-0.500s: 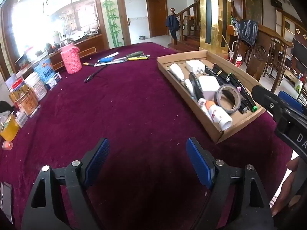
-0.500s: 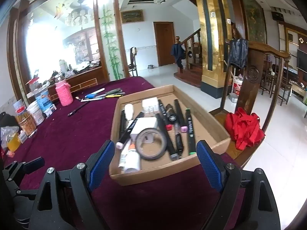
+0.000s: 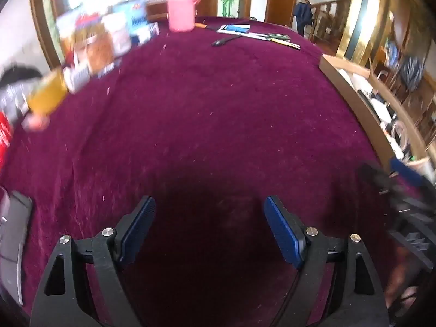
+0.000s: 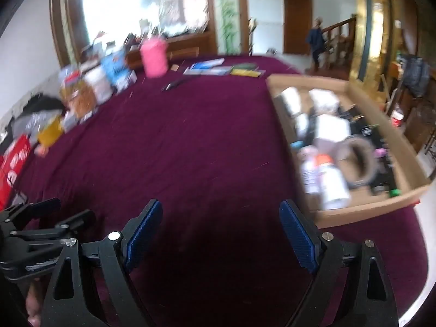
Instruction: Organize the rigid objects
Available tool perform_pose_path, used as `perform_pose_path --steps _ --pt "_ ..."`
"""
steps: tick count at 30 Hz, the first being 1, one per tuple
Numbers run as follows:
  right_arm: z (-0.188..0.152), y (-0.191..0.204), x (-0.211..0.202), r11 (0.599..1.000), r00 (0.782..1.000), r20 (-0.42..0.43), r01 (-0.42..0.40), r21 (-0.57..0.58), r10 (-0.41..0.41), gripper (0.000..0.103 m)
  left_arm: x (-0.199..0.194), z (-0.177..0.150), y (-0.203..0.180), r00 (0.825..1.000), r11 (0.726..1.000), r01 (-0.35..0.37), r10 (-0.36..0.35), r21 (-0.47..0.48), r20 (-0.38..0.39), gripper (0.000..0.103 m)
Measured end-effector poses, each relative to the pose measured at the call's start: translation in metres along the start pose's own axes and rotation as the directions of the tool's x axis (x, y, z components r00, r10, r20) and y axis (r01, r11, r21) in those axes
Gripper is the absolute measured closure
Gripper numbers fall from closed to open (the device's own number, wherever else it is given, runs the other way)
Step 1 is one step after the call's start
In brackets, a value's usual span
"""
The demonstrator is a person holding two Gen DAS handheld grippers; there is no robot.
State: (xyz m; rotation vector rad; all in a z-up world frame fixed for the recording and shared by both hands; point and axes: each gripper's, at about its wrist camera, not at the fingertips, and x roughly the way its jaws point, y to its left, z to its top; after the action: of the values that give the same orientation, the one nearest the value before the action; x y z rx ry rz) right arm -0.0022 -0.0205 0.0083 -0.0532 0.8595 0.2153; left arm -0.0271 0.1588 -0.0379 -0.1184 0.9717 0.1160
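maroon velvet cloth [image 3: 207, 114] covers the whole table, and both grippers hang tilted down over a bare stretch of it. the left gripper [image 3: 209, 229] has its blue pads [image 3: 137, 227] spread wide apart with nothing between them, only dark shadowed cloth below. the right gripper [image 4: 220, 233] likewise stands with its fingers far apart and empty. in the right wrist view the cardboard tray [image 4: 359, 209] sits at about two o'clock from that gripper, close to the table's near right edge; it holds a roll of tape [image 4: 357, 160], a white bottle with an orange cap [image 4: 331, 179], white boxes [image 4: 331, 128] and dark markers [image 4: 381, 158], all smeared by motion blur, so finer detail cannot be told. in the left wrist view the same tray shows only as a brown wall along the three o'clock edge. at twelve o'clock, well away on the far side of the table, lie loose pens and tools [image 3: 259, 34] in a small cluster, with a black pen [image 3: 224, 41] just in front of them. a pink container [image 3: 181, 11] stands at about eleven o'clock, and a blurred row of jars and boxes [image 3: 103, 41] lines the table's ten o'clock side. a grey flat object [image 3: 13, 242] lies at the left view's nine o'clock edge. far in the room, a person [image 4: 316, 41] stands by a wooden staircase.
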Motion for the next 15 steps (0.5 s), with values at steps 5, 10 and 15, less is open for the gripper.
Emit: perform_pose_path --steps 5,10,15 --pt "0.009 0.026 0.024 0.999 0.994 -0.11 0.021 -0.031 -0.024 0.019 0.006 -0.003 0.013 0.997 0.998 -0.049 0.051 0.031 -0.06 0.019" --pt "0.011 0.036 0.04 0.999 0.981 -0.19 0.031 -0.039 -0.037 0.018 0.003 -0.01 0.024 0.998 0.999 -0.022 0.024 0.041 -0.049 0.012" --pt "0.015 0.042 0.05 0.999 0.974 -0.223 0.02 -0.025 -0.025 0.001 0.016 0.004 0.034 0.997 0.999 -0.01 0.014 0.049 -0.075 0.0"
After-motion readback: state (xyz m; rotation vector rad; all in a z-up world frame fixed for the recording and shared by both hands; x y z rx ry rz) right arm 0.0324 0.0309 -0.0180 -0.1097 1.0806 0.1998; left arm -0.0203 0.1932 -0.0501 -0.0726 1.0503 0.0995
